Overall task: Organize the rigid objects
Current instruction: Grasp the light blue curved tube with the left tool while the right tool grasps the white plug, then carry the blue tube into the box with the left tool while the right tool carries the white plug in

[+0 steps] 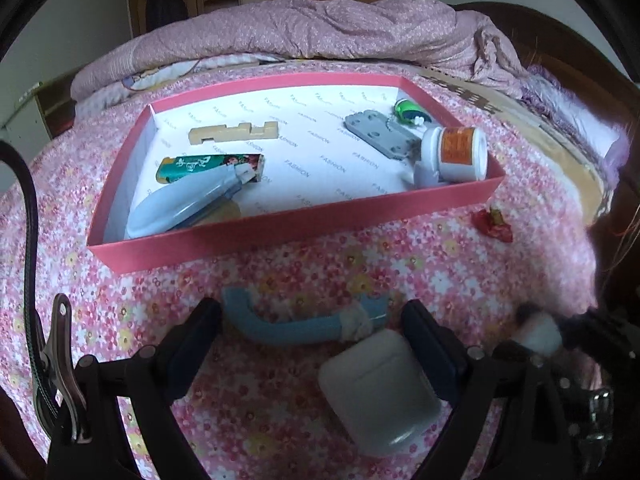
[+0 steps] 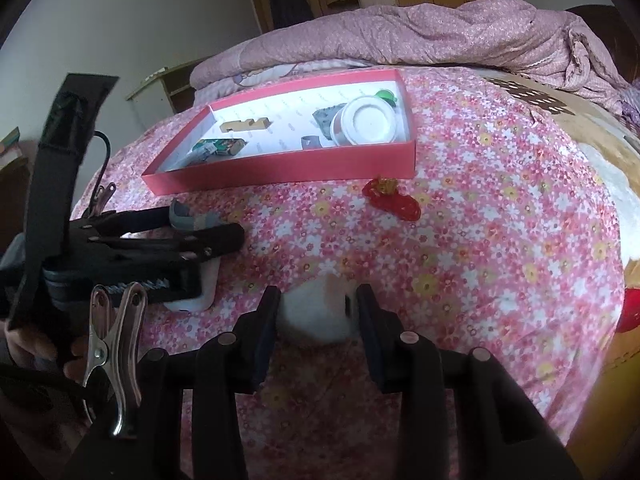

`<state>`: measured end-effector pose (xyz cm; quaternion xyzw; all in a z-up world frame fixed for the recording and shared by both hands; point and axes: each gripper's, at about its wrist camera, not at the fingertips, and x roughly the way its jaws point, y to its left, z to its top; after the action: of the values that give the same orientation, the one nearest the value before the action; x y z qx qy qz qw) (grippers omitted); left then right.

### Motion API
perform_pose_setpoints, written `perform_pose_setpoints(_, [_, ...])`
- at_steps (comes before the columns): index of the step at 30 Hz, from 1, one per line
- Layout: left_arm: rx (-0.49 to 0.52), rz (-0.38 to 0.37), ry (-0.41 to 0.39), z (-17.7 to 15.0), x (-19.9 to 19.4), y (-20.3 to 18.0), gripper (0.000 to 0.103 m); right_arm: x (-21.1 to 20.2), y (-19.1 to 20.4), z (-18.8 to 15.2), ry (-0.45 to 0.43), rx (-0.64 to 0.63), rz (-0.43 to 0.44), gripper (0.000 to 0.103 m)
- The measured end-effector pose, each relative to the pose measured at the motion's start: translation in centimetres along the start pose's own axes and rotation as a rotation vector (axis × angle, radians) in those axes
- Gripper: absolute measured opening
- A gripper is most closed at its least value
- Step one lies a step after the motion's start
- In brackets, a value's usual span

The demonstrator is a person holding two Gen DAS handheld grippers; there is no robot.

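A pink box point(image 1: 280, 236) point(image 2: 280, 166) lies on the floral bedspread. It holds a wooden block point(image 1: 234, 133), a green packet point(image 1: 212, 166), a blue stapler point(image 1: 180, 208), a grey plate point(image 1: 380, 132), a green toy point(image 1: 406, 110) and a white jar point(image 1: 456, 152) point(image 2: 366, 120). My left gripper point(image 1: 316, 348) point(image 2: 200, 236) is open around a white earbud case point(image 1: 380, 392); a blue curved piece point(image 1: 288, 326) lies just beyond. My right gripper point(image 2: 318, 320) is shut on a white round object point(image 2: 316, 312).
A red crumpled wrapper point(image 1: 494, 226) point(image 2: 394, 198) lies right of the box. A bunched pink quilt point(image 1: 320, 28) point(image 2: 440, 32) lies behind it. A wooden headboard point(image 1: 560, 52) and wooden wardrobes stand beyond.
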<state>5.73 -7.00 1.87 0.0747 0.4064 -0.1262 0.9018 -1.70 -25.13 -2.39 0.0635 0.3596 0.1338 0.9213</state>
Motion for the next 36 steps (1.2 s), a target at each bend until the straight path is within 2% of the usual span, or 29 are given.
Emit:
perform_pose_setpoints(8, [0.009, 0.016, -0.004, 0.2, 0.4, -0.2, 0.094, -0.4, -0.8, -0.1, -0.001, 0.039, 0.042, 0.040])
perform_pose_setpoints(13, [-0.006, 0.032, -0.037, 0.1, 0.0, 0.1, 0.078, -1.0, -1.9, 0.0, 0.050, 0.111, 0.075, 0.040])
perform_pose_setpoints(25, [-0.012, -0.003, -0.072, -0.3, -1.7, 0.9, 0.077, -1.5, -1.3, -0.5, 0.084, 0.083, 0.062, 0.042])
perform_pose_setpoints(29, [-0.011, 0.001, -0.096, -0.3, -2.5, 1.2, 0.077, -1.3, -0.5, -0.6, 0.073, 0.048, 0.038, 0.047])
perform_pose_setpoints(36, [-0.042, 0.004, -0.126, 0.3, -3.5, 2.2, 0.077, -1.2, -0.5, -0.7, 0.062, 0.052, 0.033, 0.045])
